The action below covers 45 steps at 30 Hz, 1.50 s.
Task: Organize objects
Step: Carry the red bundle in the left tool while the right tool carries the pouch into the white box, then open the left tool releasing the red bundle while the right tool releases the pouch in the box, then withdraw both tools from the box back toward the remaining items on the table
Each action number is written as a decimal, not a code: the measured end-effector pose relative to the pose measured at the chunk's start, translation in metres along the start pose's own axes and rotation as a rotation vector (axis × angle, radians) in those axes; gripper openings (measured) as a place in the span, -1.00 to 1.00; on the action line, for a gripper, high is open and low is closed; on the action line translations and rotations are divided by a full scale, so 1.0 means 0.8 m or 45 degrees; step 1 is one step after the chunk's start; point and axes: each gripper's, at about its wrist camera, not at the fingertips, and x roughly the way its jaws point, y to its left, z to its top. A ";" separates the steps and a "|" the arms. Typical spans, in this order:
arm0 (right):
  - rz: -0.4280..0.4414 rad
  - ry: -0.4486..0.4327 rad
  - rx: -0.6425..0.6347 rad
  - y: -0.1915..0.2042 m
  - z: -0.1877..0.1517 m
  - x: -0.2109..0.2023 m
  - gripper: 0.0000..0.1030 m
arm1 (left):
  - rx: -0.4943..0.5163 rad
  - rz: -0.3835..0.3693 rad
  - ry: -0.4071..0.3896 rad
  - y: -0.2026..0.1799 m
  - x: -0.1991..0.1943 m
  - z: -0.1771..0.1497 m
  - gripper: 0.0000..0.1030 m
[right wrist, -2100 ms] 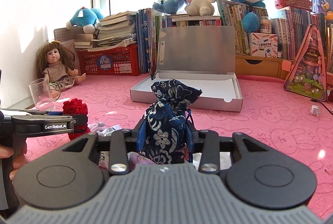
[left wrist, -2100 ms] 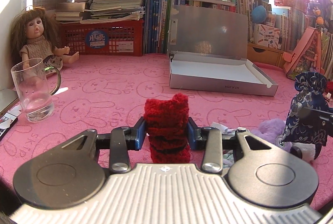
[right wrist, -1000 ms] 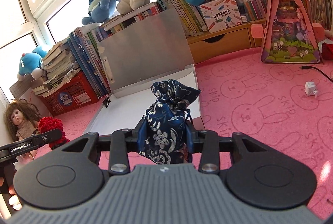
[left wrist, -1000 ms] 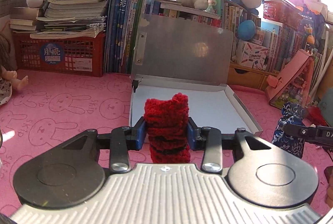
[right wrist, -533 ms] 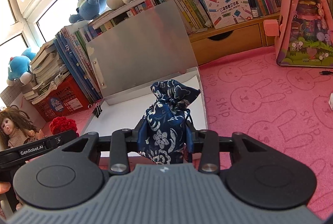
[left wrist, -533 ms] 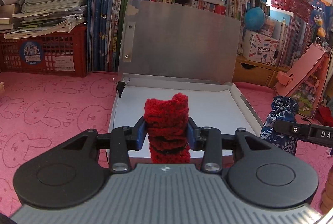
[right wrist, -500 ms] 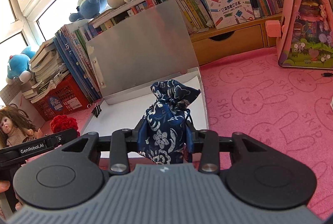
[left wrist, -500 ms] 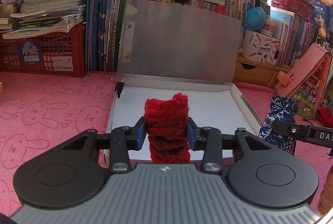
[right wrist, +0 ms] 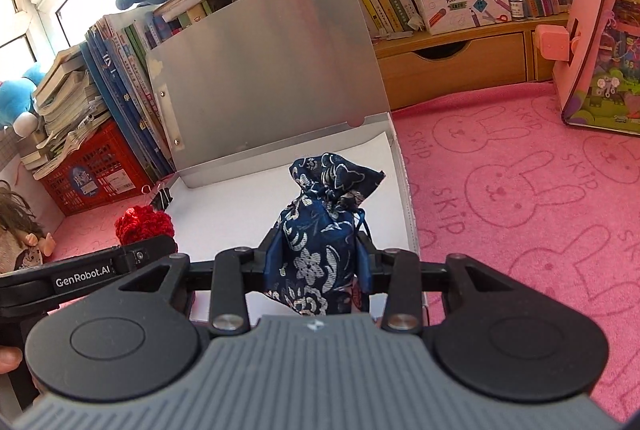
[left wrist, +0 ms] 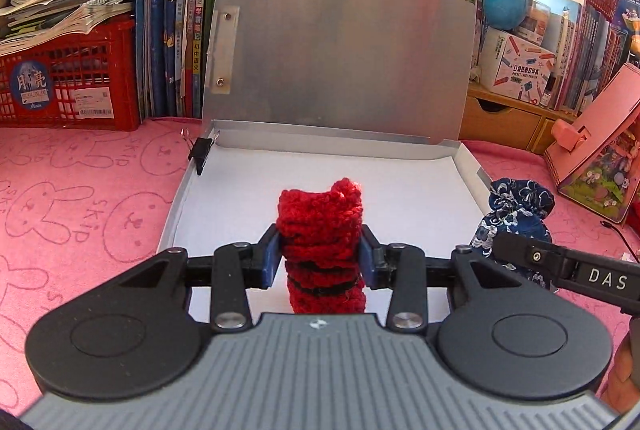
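Note:
My left gripper [left wrist: 320,258] is shut on a red knitted pouch [left wrist: 320,230], held upright over the near part of the open silver box [left wrist: 180,198]. In the right wrist view my right gripper [right wrist: 316,262] is shut on a dark blue floral drawstring bag [right wrist: 320,230], held above the box's white floor [right wrist: 240,206] close to its right wall. The blue bag [left wrist: 516,210] also shows at the right of the left wrist view, and the red pouch [right wrist: 144,224] at the left of the right wrist view. The box lid [left wrist: 344,50] stands upright behind.
A black binder clip [left wrist: 202,152] grips the box's far left corner. Behind the box stand rows of books [left wrist: 176,10], a red crate [left wrist: 68,82] and plush toys. A pink triangular toy house [left wrist: 596,158] stands to the right on the pink rabbit-print mat [left wrist: 80,198]. A doll [right wrist: 20,230] sits far left.
Both grippers have moved forward and lower towards the open box, each keeping its load. The box now fills more of both views, and both loads hang over its floor.

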 end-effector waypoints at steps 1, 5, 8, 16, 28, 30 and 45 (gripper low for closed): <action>-0.004 0.003 -0.016 0.001 0.000 0.003 -0.18 | 0.002 -0.002 0.004 0.000 0.002 0.000 -0.13; -0.013 0.010 -0.030 0.004 -0.001 0.011 -0.19 | -0.001 -0.011 0.012 -0.001 0.008 0.000 -0.13; -0.007 0.018 -0.016 0.002 -0.002 0.014 -0.19 | 0.000 -0.031 0.013 -0.002 0.009 0.001 -0.10; 0.010 -0.030 0.016 -0.005 0.002 -0.005 0.26 | 0.049 -0.005 -0.037 -0.009 -0.004 0.002 0.55; 0.034 -0.112 -0.044 0.006 -0.011 -0.079 0.35 | 0.155 -0.044 -0.106 -0.013 -0.077 -0.014 0.72; 0.032 -0.116 -0.063 0.008 -0.018 -0.092 0.38 | 0.159 -0.069 -0.112 -0.013 -0.093 -0.022 0.74; 0.031 -0.181 -0.246 0.033 -0.086 -0.175 0.56 | 0.244 -0.151 -0.183 -0.020 -0.199 -0.110 0.82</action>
